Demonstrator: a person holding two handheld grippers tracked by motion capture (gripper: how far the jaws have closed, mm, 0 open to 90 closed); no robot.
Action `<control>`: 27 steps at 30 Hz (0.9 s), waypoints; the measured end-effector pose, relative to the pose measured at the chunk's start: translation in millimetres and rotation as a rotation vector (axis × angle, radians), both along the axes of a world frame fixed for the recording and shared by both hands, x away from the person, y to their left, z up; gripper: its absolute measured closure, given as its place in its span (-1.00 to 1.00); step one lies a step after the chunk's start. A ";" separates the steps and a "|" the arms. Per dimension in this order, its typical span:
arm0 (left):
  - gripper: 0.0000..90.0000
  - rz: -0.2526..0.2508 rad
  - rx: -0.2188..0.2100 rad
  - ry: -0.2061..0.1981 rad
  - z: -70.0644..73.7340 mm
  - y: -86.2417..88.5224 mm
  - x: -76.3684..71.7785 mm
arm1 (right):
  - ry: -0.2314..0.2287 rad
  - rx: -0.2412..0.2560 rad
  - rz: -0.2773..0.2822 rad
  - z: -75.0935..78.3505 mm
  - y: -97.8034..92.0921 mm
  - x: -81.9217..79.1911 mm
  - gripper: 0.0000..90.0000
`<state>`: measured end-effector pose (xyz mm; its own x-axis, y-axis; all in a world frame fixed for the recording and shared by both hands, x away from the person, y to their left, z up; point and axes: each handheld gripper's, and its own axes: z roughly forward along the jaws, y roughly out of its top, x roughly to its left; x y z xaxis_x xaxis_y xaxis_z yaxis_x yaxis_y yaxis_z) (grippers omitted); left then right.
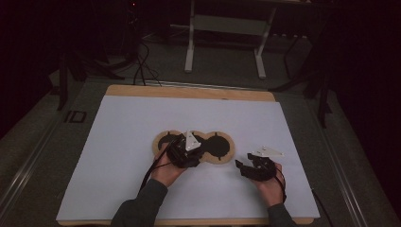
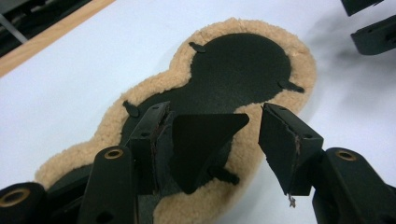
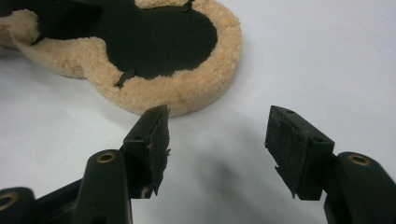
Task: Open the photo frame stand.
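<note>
A: Tabletop (image 1: 118, 156) first: white sheet over it, wooden edge showing at the far side, dark room around

B: And on it?

A: Fleece pad (image 1: 161, 137), tan and fluffy at the rim with a black inner face, shaped like two rounds joined at a waist. It lies flat near the middle of the tabletop, just ahead of the person's hands. In the left gripper view the fleece pad (image 2: 261, 37) has small black tabs along the seam of the black face

B: Where are the left tongs?

A: Left tongs (image 1: 187, 149) sit over the waist of the pad. In their own view the left tongs (image 2: 210, 135) are spread apart, with a loose black triangular flap (image 2: 201, 140) lying between the jaws, against the left one; they are not clamped on it

B: Right side?

A: Right tongs (image 1: 246, 168) rest over bare white sheet, just beside the pad's right round and not touching it. Their view shows the right tongs (image 3: 217, 135) wide apart, nothing between them, the pad (image 3: 187, 93) a little beyond the tips
</note>
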<state>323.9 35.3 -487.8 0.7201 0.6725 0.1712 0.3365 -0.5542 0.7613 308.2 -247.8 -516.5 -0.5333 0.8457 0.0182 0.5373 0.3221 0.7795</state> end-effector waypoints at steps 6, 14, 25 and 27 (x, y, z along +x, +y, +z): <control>0.00 -0.005 0.058 0.001 -7.7 -7.9 4.8 | 0.001 0.002 0.001 0.0 -0.2 0.2 -0.13; 0.12 0.013 0.124 -0.009 -15.1 -13.2 10.2 | 0.001 0.001 0.002 0.1 -0.1 0.1 -0.14; 0.23 0.022 0.172 -0.015 -16.3 -14.1 14.7 | 0.003 0.000 0.004 -0.2 0.5 0.2 -0.14; 0.23 0.027 0.188 -0.015 -17.3 -15.3 16.2 | 0.003 0.000 0.004 -0.2 0.6 0.1 -0.14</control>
<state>340.1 20.0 -505.1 0.6983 0.6470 0.3063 0.3426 -0.6778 0.6505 308.3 -247.3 -516.7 -0.5365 0.8436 0.0200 0.5388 0.3242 0.7776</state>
